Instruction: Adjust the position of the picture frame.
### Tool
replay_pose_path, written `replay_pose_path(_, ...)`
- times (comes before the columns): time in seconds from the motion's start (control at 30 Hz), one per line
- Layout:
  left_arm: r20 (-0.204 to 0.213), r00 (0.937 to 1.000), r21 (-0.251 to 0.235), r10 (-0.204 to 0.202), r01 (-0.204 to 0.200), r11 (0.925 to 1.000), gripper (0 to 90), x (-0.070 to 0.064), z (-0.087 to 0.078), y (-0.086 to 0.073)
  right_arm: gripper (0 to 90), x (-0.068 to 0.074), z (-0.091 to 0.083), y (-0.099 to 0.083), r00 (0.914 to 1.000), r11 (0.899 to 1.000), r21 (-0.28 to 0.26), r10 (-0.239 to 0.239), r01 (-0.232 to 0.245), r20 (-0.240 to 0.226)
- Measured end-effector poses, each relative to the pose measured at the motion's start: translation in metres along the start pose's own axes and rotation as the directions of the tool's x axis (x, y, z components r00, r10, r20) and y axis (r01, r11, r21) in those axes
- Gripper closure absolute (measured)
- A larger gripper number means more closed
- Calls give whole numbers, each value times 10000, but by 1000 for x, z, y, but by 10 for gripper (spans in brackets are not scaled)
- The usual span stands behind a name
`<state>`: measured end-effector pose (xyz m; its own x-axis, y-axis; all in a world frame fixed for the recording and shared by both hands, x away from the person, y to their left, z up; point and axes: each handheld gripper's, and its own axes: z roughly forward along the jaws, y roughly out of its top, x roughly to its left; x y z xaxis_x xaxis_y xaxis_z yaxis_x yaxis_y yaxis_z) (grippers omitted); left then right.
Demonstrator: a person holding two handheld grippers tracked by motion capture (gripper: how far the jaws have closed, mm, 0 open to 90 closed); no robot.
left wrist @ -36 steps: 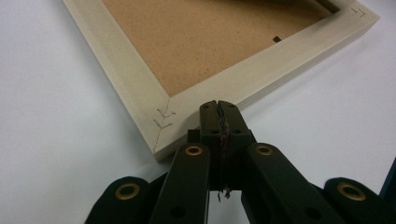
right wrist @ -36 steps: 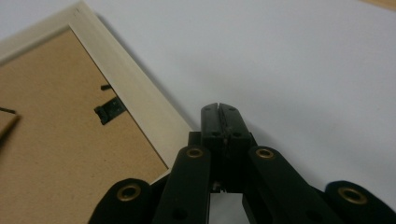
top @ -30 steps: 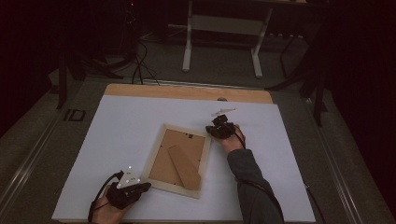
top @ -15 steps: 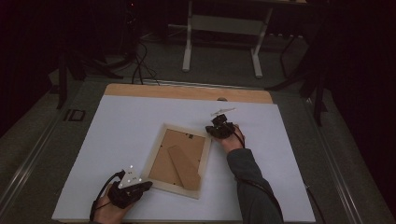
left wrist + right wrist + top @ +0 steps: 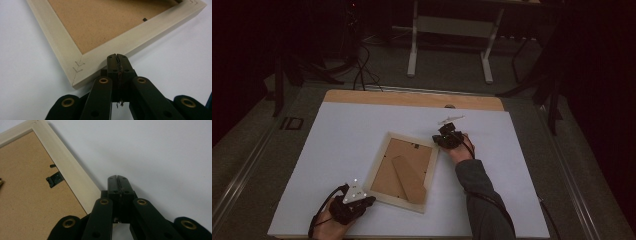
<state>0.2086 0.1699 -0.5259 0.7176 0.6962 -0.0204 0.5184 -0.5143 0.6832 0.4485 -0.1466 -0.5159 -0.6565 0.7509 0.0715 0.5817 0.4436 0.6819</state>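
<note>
A: Where does the picture frame [image 5: 403,171] lie, and how do the tongs stand to it?

B: It lies face down on the white table sheet [image 5: 337,145], brown backing up, between the two hands; the left gripper [image 5: 371,200] is at its near left corner, the right gripper [image 5: 435,141] at its far right corner; so the two sit at opposite ends of one diagonal.

A: Which is closer?

B: Both are right against it; in the left gripper view the tips [image 5: 116,58] meet the pale wood edge [image 5: 140,35] just beside the mitred corner; in the right gripper view the tips [image 5: 116,180] sit just beside the frame's outer edge [image 5: 75,180], whether touching I cannot tell.

A: Are the jaws spread?

B: No; each pair is pressed together, pinching nothing; they look set to push, not to grasp.

A: And its long axis?

B: It runs from the near side, slightly right, to the far side, slightly left, tilted a little off the table's edges; the stand flap [image 5: 408,175] on the backing slants down toward the near right corner; I judge any nudge from either corner would turn the frame about its middle.
</note>
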Motion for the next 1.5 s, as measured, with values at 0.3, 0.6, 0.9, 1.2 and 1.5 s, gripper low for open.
replay_pose_path(0.3, -15, 9998, 427, 213, -212, 9989, 900, -3, 4, 0, 897, 0, -1, -1, 10000, 10000, 41, -60, 61, -38)
replay_pose_path(0.6, 60, 9999, 280, -85, 84, 9996, 900, 2, 7, 1, 898, -3, -2, -2, 9999, 9999, 112, -101, 102, -64)
replay_pose_path(0.9, 198, 9980, -48, -594, 595, 9982, 900, 12, 14, 5, 897, -9, -10, -9, 9999, 9999, 92, 141, -140, -72)
replay_pose_path(1.2, 310, 9944, -272, -1007, 1015, 9945, 900, 21, 17, 5, 897, -15, -20, -14, 9994, 9996, 212, -175, 181, -306)
replay_pose_path(1.5, 42, 9969, -96, -781, 781, 9969, 900, 24, 19, 10, 897, -16, -20, -11, 9992, 9988, 377, -307, 316, -251)
